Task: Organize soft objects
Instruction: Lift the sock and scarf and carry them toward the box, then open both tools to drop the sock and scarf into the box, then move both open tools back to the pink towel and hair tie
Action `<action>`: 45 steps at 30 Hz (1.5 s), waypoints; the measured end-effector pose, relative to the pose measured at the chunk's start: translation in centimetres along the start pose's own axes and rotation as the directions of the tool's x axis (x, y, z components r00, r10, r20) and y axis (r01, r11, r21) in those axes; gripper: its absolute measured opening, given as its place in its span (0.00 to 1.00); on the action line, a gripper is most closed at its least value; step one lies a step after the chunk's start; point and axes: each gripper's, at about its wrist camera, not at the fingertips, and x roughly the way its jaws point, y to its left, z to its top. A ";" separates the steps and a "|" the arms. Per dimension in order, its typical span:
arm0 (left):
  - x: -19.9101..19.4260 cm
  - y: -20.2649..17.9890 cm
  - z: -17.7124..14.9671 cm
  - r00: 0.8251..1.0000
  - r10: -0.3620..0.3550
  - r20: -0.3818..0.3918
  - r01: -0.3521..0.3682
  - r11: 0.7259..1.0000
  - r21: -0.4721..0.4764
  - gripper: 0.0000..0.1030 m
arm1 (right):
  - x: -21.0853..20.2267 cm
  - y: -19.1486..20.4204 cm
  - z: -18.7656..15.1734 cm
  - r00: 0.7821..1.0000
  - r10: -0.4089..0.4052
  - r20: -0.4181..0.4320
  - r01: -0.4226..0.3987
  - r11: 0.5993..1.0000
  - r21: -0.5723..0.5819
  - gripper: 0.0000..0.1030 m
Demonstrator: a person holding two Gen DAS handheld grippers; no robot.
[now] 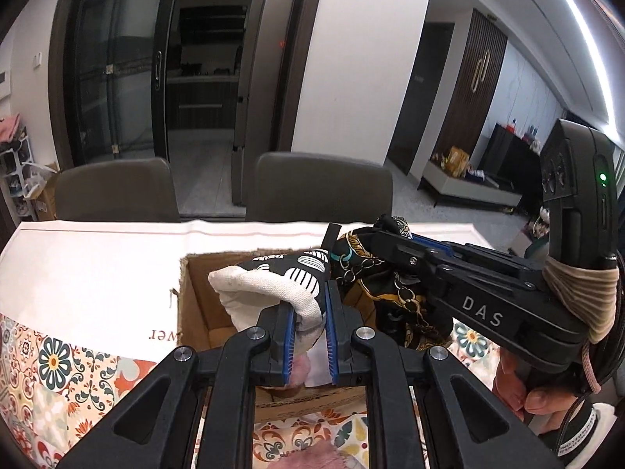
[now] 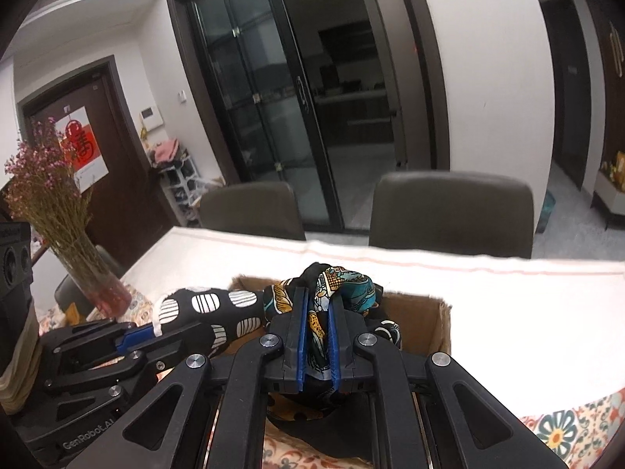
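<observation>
Both hand-held grippers clamp cloth: left [image 1: 308, 336] on mitt [image 1: 269, 287], right [image 2: 317, 346] on scarf [image 2: 332, 285]; box [image 2: 422, 320] directly below.

The left gripper [image 1: 306, 305] is black with blue pads; between them sits a pouch [image 1: 269, 285] – cream cloth on one face, black with white striped ovals on the other. The right gripper [image 2: 317, 312], black and blue-padded too, pinches a scarf [image 2: 340, 283] – black ground, gold chain print, teal patches. The cardboard box [image 1: 195, 305] is plain brown. The tablecloth [image 1: 58, 367] shows orange, teal and cream floral tiles under a white sheet [image 1: 97, 265] with a pink stripe
</observation>
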 end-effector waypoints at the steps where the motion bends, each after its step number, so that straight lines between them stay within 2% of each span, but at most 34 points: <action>1: 0.5 0.1 -0.1 1.000 0.002 -0.015 -0.002 1.000 0.001 0.15 | 0.5 -0.4 -0.3 1.000 -0.005 -0.014 0.006 1.000 0.010 0.10; 10: 3.9 -0.7 -1.4 0.992 0.012 -0.123 -0.009 1.000 0.023 0.17 | 4.5 -3.2 -2.7 0.989 -0.022 -0.147 0.030 0.998 0.053 0.14; 12: 4.1 -0.7 -1.6 0.989 0.016 -0.147 -0.012 1.000 0.027 0.21 | 4.6 -3.4 -2.7 0.987 -0.025 -0.159 0.035 0.998 0.059 0.17; 13: 4.2 -0.7 -1.5 0.988 0.017 -0.151 -0.013 1.000 0.027 0.29 | 4.6 -3.4 -2.8 0.986 -0.024 -0.164 0.034 0.997 0.063 0.24; 14: 4.1 -0.8 -1.6 0.989 0.017 -0.148 -0.013 1.000 0.027 0.37 | 4.5 -3.3 -2.8 0.986 -0.019 -0.166 0.030 0.997 0.064 0.26; 19: 2.8 -0.2 -1.5 0.992 0.047 -0.118 -0.045 0.999 0.026 0.47 | 3.4 -2.4 -2.0 0.988 -0.043 -0.146 0.048 0.998 0.032 0.41; 22: 1.5 -0.1 -1.6 0.991 0.092 -0.094 -0.088 0.995 0.039 0.47 | 2.2 -2.0 -1.6 0.989 -0.072 -0.130 0.076 0.997 0.024 0.42; 24: 0.2 -0.2 -1.9 0.990 0.124 -0.069 -0.120 0.991 0.054 0.52 | 0.8 -1.4 -1.7 0.988 -0.116 -0.102 0.118 0.993 0.012 0.42; 26: -1.3 -0.3 -2.5 0.988 0.146 -0.041 -0.144 0.987 0.065 0.56 | -0.6 -0.6 -1.9 0.987 -0.147 -0.069 0.148 0.989 -0.002 0.47; 31: -4.0 -0.6 -3.8 0.982 0.189 -0.006 -0.188 0.979 0.085 0.58 | -4.3 1.8 -2.8 0.975 -0.224 0.015 0.224 0.973 -0.050 0.57; 35: -6.0 -1.1 -5.3 0.976 0.216 0.015 -0.216 0.971 0.102 0.59 | -6.5 2.7 -3.8 0.965 -0.260 0.043 0.263 0.963 -0.061 0.58; 40: -7.9 -1.9 -7.7 0.980 0.196 0.021 -0.197 0.969 0.148 0.60 | -8.5 2.7 -5.8 0.967 -0.255 0.026 0.256 0.966 -0.030 0.58; 45: -8.6 -2.4 -10.2 0.974 0.225 0.010 -0.223 0.957 0.184 0.60 | -9.2 3.3 -8.3 0.963 -0.269 -0.006 0.268 0.962 -0.045 0.58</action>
